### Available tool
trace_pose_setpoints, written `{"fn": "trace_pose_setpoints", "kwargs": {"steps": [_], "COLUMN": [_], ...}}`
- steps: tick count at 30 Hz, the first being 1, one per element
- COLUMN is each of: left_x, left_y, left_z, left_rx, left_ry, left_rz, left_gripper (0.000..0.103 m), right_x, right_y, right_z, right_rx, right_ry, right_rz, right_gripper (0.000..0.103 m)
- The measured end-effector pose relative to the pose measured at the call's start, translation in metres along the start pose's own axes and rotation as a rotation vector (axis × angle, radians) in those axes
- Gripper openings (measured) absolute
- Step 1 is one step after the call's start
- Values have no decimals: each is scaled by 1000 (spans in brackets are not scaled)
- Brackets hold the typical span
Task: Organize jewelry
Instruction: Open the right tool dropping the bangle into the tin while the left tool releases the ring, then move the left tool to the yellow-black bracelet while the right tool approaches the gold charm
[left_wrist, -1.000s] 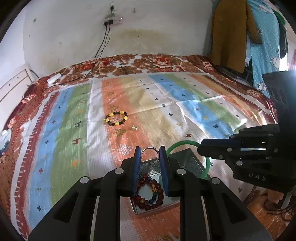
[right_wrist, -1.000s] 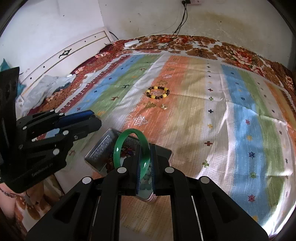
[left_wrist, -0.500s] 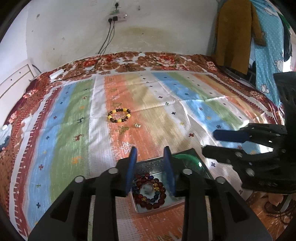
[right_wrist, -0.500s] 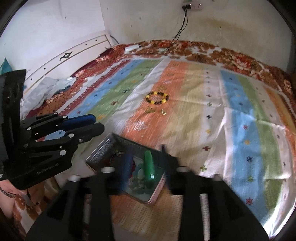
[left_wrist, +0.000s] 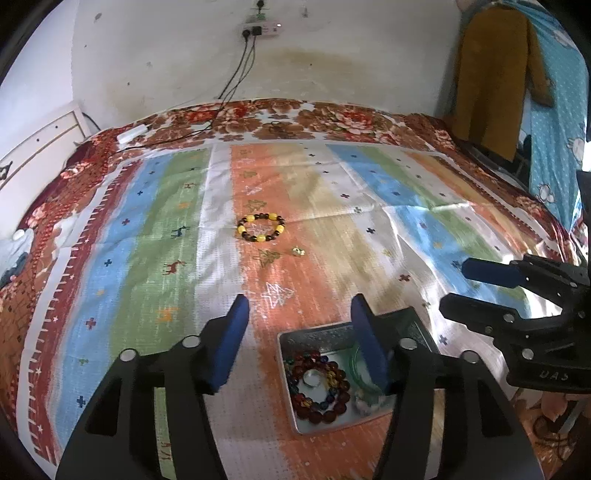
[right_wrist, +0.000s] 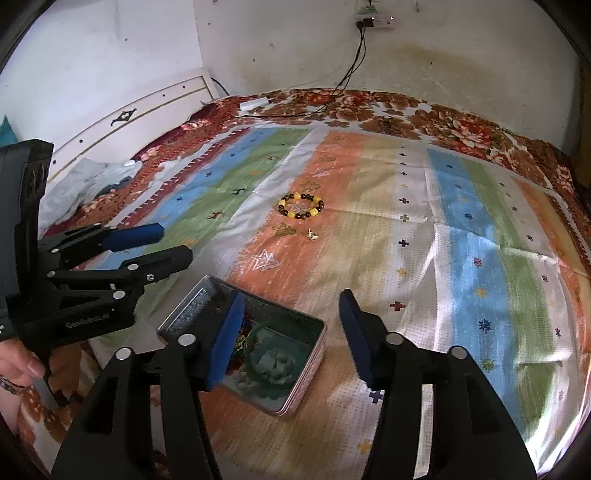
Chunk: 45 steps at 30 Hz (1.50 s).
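Note:
A small metal tin (left_wrist: 314, 333) lies near the bed's front edge. Inside it are a red bead bracelet (left_wrist: 320, 389), a silver ring (left_wrist: 312, 378) and a green bangle (right_wrist: 275, 354). My left gripper (left_wrist: 299, 301) hovers over the tin's left side, its jaws opening with nothing between them. My right gripper (right_wrist: 291, 295) hangs above the tin (right_wrist: 308, 369), jaws also opening and empty. Farther back on the striped cloth lie a yellow-and-dark bead bracelet (left_wrist: 260, 228) (right_wrist: 301, 206) and a small gold piece (left_wrist: 297, 252) (right_wrist: 313, 234).
The striped cloth (left_wrist: 369, 229) covers a floral bedspread. A white headboard (right_wrist: 147, 114) stands at the left, with a power strip and cables (left_wrist: 258, 27) on the back wall. Clothes hang at the right (left_wrist: 495, 74). A hand (right_wrist: 18, 363) holds the left gripper.
The left gripper let go of the silver ring and the right let go of the green bangle; both now lie in the tin. Both pairs of jaws have spread apart.

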<state>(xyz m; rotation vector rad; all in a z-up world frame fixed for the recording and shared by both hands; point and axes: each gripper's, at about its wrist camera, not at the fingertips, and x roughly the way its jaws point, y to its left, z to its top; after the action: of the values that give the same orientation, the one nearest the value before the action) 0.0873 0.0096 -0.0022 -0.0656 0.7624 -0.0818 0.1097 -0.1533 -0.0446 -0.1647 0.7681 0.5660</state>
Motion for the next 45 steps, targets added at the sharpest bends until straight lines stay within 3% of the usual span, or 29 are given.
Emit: {"fn": "trace_pose_setpoints", "kwargs": {"steps": [10,15,25,45], "left_x": [22,32,57,115], "left_y": [15,24,29,49], "left_z": [23,30,58,83], "left_rx": [-25,-34,-10,-41], "left_ry": [4,26,-4,76], "left_rz": [53,58,100,126], "left_gripper": [81,81,86,87], "right_x": [17,27,61,113], "right_y": [-7,-12,-23,-35], "right_z": [16,29,50,76], "right_rx": [-6,5,-1,4], "right_ry": [-23,-26,13,73], "right_rz": [-18,-25,-64,-50], "right_gripper": [63,68,69,69]}}
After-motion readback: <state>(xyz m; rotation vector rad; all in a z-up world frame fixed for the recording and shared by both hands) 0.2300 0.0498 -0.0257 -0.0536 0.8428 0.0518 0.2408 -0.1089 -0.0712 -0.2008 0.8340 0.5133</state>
